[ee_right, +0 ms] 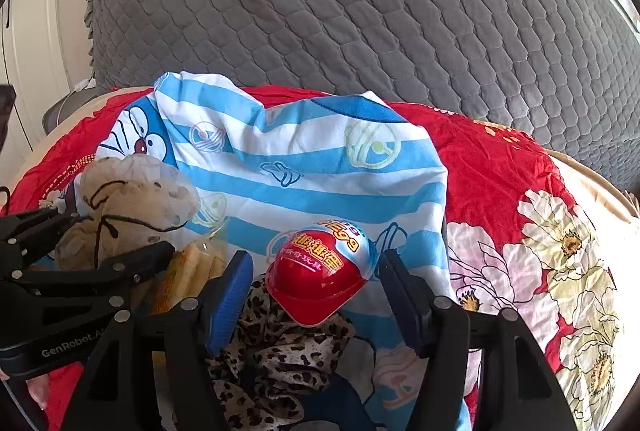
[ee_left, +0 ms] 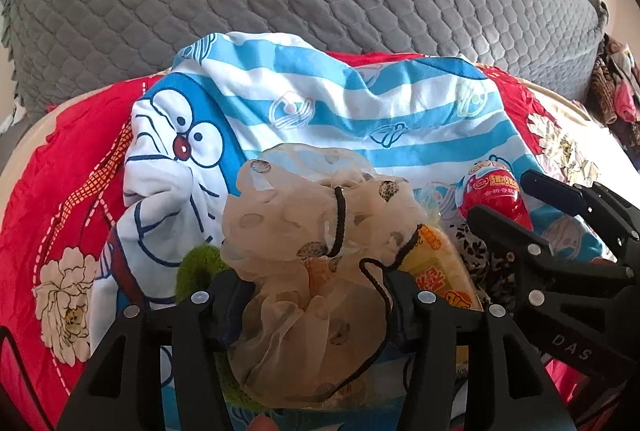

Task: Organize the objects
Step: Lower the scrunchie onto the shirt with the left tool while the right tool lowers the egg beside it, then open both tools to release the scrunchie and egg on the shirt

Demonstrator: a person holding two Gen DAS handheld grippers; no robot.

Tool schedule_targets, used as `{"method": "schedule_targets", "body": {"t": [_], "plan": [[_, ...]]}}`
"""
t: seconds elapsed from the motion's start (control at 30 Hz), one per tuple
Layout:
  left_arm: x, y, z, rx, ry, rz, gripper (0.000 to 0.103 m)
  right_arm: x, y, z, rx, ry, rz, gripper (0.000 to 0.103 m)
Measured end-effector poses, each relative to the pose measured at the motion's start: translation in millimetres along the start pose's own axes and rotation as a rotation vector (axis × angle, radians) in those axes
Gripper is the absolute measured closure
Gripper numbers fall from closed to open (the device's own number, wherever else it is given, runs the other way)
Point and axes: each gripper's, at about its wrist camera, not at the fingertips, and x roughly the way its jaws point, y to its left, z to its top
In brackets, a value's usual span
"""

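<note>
The right fingers [ee_right: 316, 295] are standing spread on either side of the red toy egg [ee_right: 320, 271], not pressing it; the egg is lying between them on the striped Doraemon cloth [ee_right: 320, 167], its long axis tilting away up-right. The left fingers [ee_left: 312, 295] are flanking the beige scrunchie [ee_left: 312, 231] loosely, half spread, and sitting farther from the egg.

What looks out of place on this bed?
A black cord is tangled around the beige spotted scrunchie between the left gripper's fingers. Snacks and a red toy egg lie jumbled on the crumpled striped cloth.
</note>
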Motion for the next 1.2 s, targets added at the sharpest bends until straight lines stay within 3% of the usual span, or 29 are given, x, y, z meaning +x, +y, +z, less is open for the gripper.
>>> {"method": "schedule_targets", "body": {"t": [0.4, 1.2], "plan": [[-7.5, 1.7, -3.4, -0.01, -0.009, -0.002, 0.03, -7.1, -2.5, 1.9, 0.006, -0.019, 0.008, 0.034], [-18.2, 17.7, -19.5, -0.051, -0.002, -0.003, 0.014, -18.4, -1.9, 1.7, -0.014, -0.033, 0.006, 0.018]]}}
